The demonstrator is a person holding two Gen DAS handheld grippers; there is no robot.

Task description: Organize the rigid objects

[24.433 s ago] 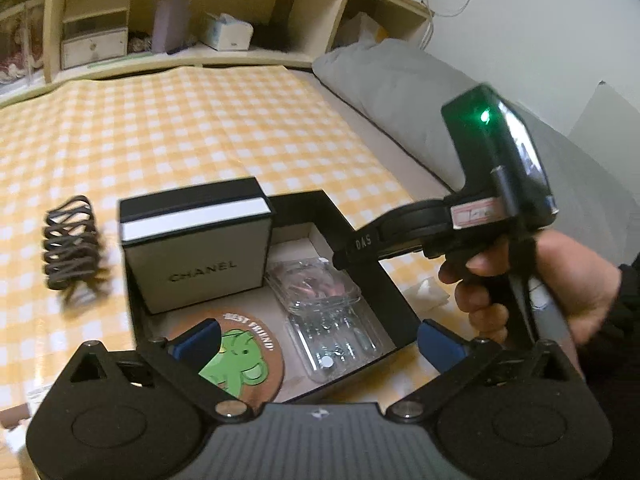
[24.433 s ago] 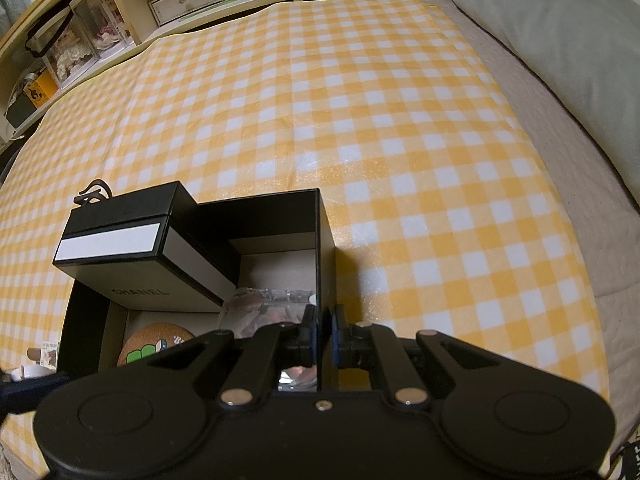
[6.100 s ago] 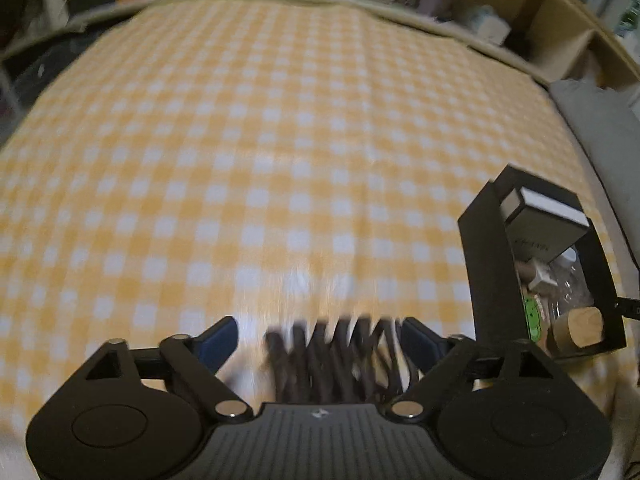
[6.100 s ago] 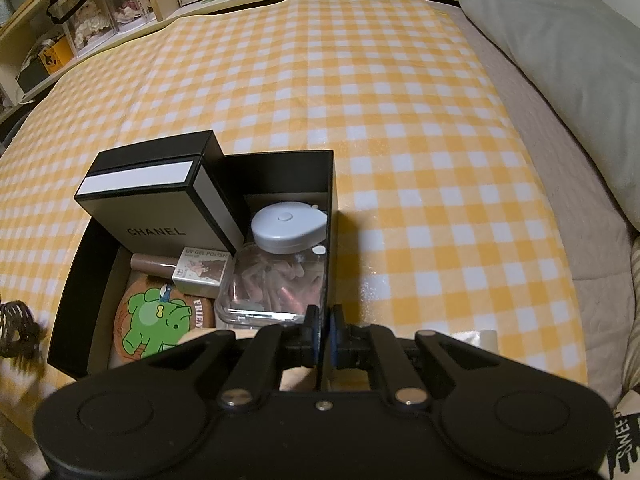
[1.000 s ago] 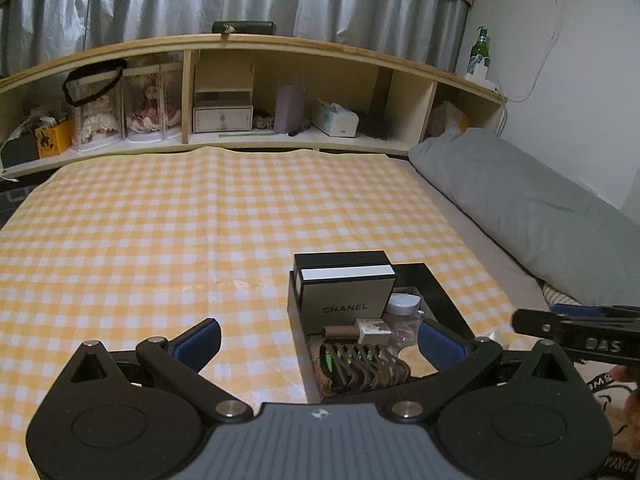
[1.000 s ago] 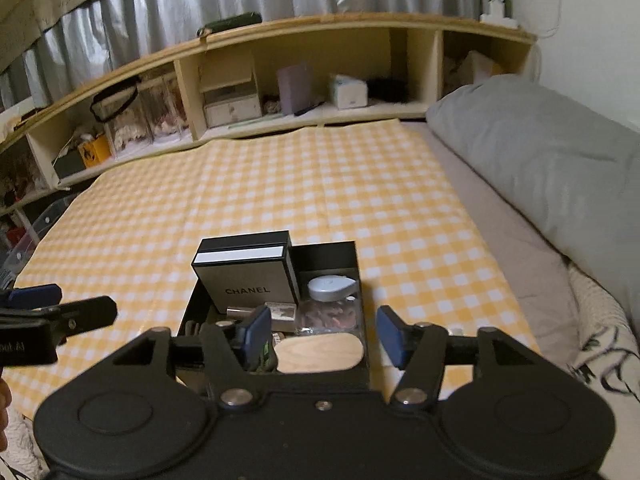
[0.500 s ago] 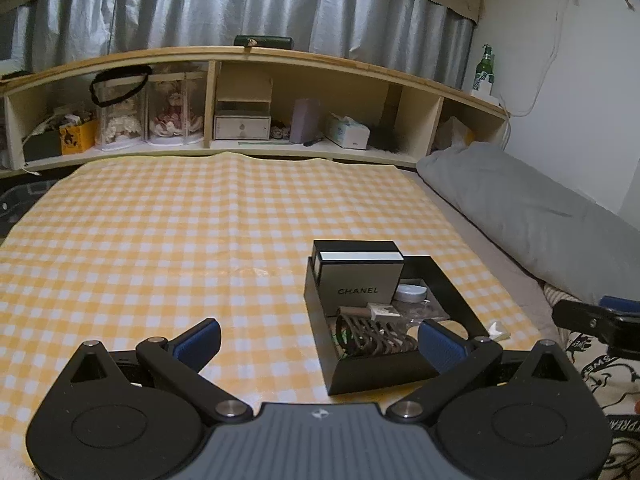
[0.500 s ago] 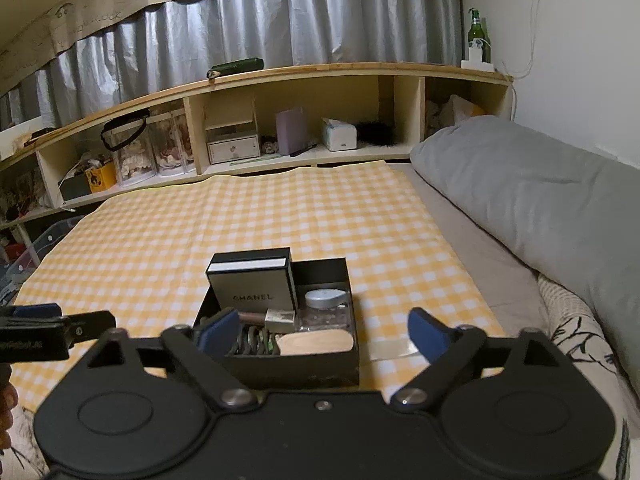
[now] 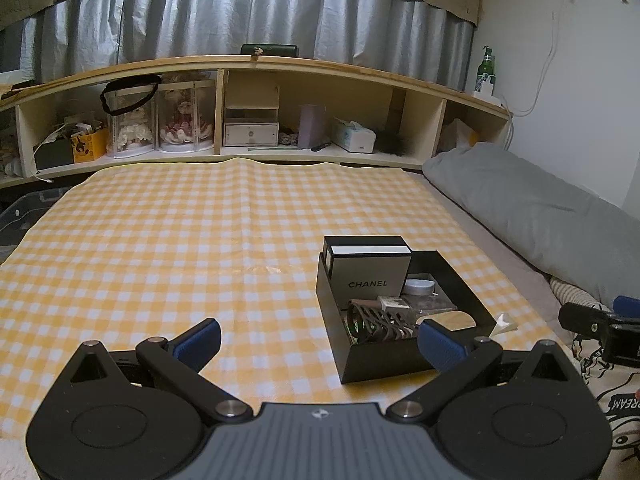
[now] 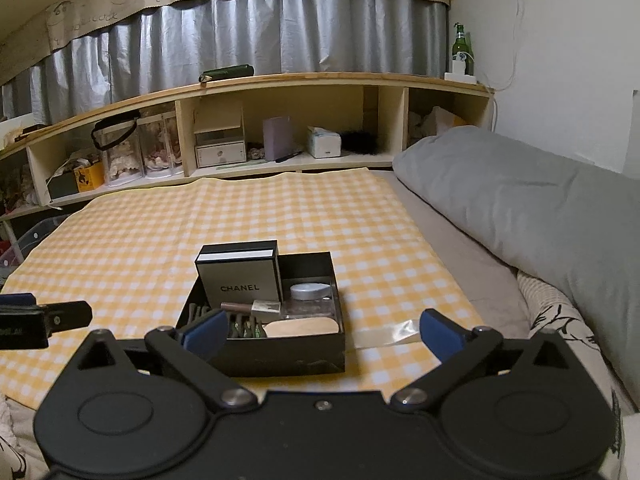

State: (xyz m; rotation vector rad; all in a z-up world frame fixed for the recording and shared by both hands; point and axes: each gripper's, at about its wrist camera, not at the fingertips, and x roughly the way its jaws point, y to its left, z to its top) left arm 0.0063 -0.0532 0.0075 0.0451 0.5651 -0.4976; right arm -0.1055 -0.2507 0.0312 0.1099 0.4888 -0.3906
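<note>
A second ago my right gripper [image 10: 318,332] had its blue pads [image 10: 202,332] only partly apart around the near edge of the black box [image 10: 280,354]; now its jaws are opening and stand spread wide, with nothing between them but open air in front of the box. My left gripper [image 9: 318,340] is spread wide as it was, gripping nothing. Both cameras sit further back than before, so the box looks smaller and more of the wooden shelf [image 9: 320,68] and grey curtain [image 9: 240,20] shows. Six seconds ago the hair claw [image 9: 376,322] lay on the yellow checked cloth [image 9: 160,240] between my left pads; now it lies inside the box at its near left corner, beside the Chanel carton [image 9: 370,268].

The right view shows the wooden oval piece [image 10: 302,326] plainly, along the near wall of the box, with the white-lidded jar [image 10: 311,291] behind it. In the left view my right pad [image 9: 442,344] hides part of that oval. Only the left view shows a scrap of white paper [image 9: 506,322] on the cloth just right of the box; only the right view shows a clear strip [image 10: 388,334] there.
</note>
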